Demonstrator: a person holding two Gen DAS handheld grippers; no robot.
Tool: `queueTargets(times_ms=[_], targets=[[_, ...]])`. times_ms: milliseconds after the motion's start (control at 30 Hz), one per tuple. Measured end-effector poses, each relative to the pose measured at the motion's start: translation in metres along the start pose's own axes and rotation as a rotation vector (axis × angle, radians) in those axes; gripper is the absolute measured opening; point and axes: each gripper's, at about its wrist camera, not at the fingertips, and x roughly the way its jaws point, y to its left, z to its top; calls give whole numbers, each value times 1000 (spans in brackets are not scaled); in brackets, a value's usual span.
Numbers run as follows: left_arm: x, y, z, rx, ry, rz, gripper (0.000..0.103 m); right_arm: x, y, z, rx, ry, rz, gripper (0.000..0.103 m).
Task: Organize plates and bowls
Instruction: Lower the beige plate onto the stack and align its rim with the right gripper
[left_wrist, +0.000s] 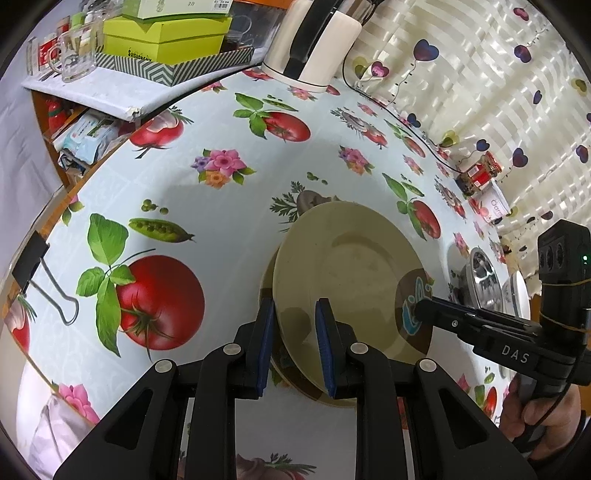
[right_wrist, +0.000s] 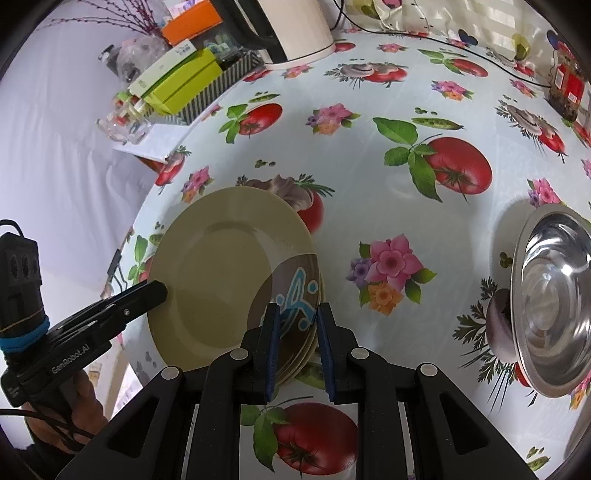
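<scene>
A beige plate (left_wrist: 351, 273) with a brown patch and blue marking lies on top of a small stack of plates (right_wrist: 303, 354) on the tomato-print tablecloth; the plate also shows in the right wrist view (right_wrist: 218, 269). My left gripper (left_wrist: 294, 314) straddles the top plate's near rim, jaws close on either side of it. My right gripper (right_wrist: 295, 317) straddles the opposite rim at the blue marking; it shows from the left wrist view (left_wrist: 421, 312) touching the plate. A steel bowl (right_wrist: 554, 299) stands to the right, seen also in the left wrist view (left_wrist: 480, 277).
A white kettle (left_wrist: 314, 44) stands at the back. Green boxes (left_wrist: 166, 37) and a glass mug (left_wrist: 75, 55) sit on a raised shelf (left_wrist: 110, 96) at left. A cable (left_wrist: 413, 122) runs along the curtain. A binder clip (left_wrist: 33, 258) grips the table edge.
</scene>
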Motion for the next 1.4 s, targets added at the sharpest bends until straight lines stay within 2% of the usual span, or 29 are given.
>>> queueTargets(times_ms=[1067,1400], targets=[[1,4,-8,31,-5,33,22,5,6,-5,-27,15,-22,22],[1,7,-4,26,-16,34,22,-4,0,-3,-19,-21,-21,22]])
